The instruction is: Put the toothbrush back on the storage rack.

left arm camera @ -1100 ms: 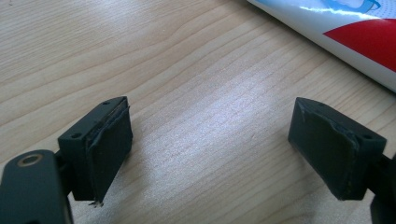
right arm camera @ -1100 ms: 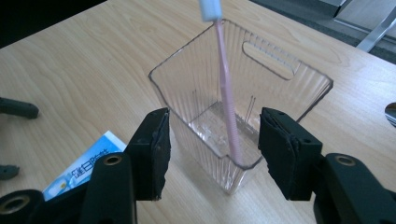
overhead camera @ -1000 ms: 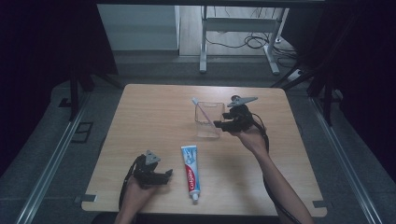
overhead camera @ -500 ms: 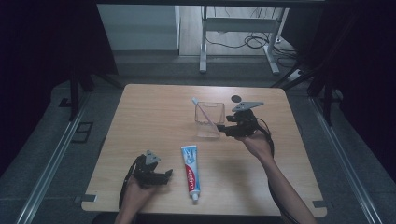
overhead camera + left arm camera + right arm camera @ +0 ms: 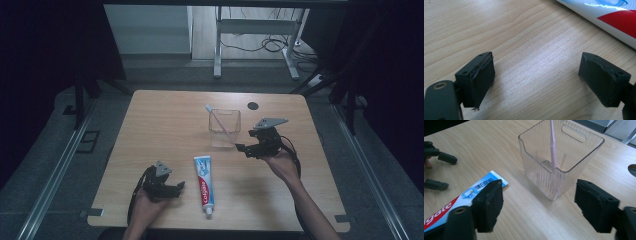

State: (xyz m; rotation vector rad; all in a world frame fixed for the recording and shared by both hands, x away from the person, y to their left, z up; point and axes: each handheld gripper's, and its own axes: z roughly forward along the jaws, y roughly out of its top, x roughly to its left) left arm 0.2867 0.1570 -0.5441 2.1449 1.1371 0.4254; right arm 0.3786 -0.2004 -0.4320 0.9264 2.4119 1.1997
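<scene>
Toothpaste [image 5: 205, 183] lies near centre, between your hands, with the clear holder [image 5: 224, 128] and its pink toothbrush [image 5: 219, 120] farther off. Your right gripper [image 5: 242, 148], jaws just spreading and empty, sits just beside the holder; swing left carelessly and you could tip it. Your left gripper [image 5: 180, 187] rests spread and empty beside the tube.

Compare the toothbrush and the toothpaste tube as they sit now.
The toothbrush stands tilted inside the clear container; the toothpaste tube lies flat on the table. The toothbrush is thin and pink; the toothpaste tube is broad, white, blue and red. Neither is held.
</scene>
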